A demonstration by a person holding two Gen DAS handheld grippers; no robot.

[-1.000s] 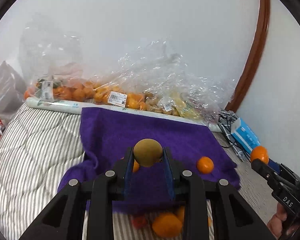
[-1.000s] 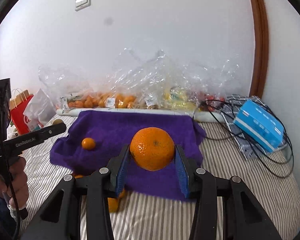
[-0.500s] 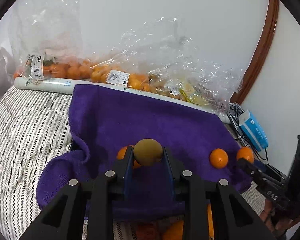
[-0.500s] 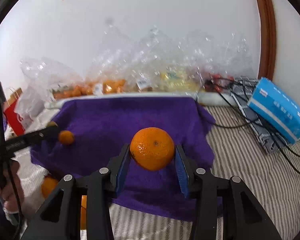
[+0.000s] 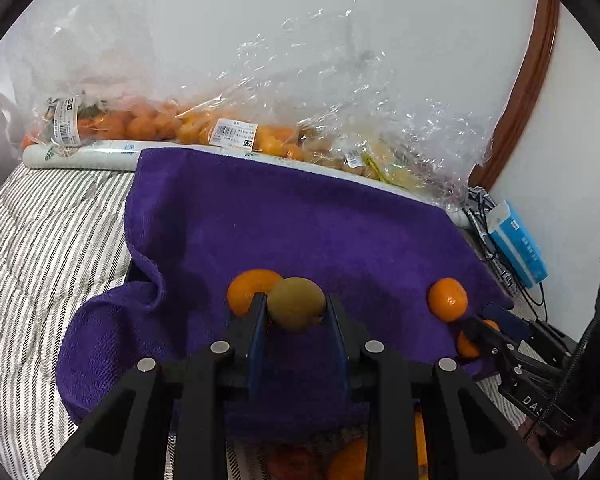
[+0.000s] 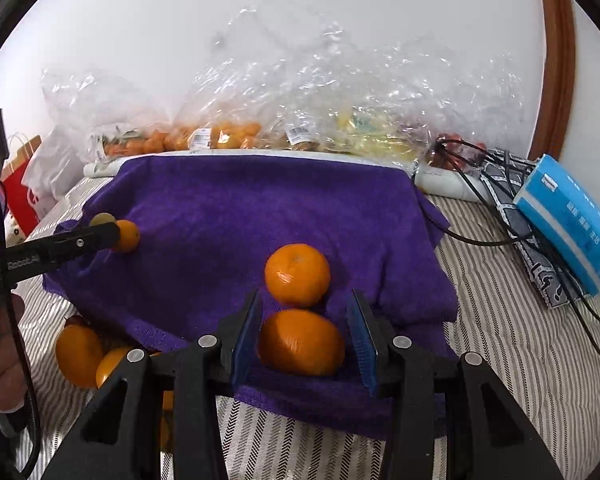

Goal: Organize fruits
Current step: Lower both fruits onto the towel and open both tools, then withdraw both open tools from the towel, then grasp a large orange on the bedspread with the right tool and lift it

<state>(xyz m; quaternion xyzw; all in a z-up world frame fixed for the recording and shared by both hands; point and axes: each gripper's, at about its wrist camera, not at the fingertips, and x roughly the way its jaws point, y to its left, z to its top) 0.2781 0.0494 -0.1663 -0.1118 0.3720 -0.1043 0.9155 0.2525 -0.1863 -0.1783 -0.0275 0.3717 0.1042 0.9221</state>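
Quick snapshot of the fruit sorting: L gripper [image 5: 296, 312] clamped tight on a greenish-brown kiwi [image 5: 296, 305], blue pads [image 5: 256, 332] pressing both sides, fruit held right at the fingertips, above the front part of the purple towel [image 5: 300, 208]. Just behind the kiwi, a second orange [image 5: 246, 290] on the towel, partly hidden by the left finger. Over on the R gripper [image 6: 305, 298]: big orange [image 6: 300, 342] low between the fingers, down at the towel near its front edge, snug against the left pad afaict, but too blurry on the right side to say if it's actually pinched or just lying there, so can't tell on that grip (fingers def apart by about the fruit's width tho). Smaller mandarin [image 6: 297, 274] just past the fingertips, touching or nearly touching the big one, also on the towel. Towel spread over striped bedding [image 5: 40, 248], back edge up against a white roll [image 5: 80, 156]. Behind that, clear bags [image 5: 236, 132] w/ more oranges and other fruit along the wall. Few loose oranges [image 6: 78, 354] off the towel at its front left corner. Blue packet [image 6: 568, 224] and black cables [image 6: 472, 240] well off to the right. Bit of a hand [image 6: 0, 336] visible gripping the L handle.
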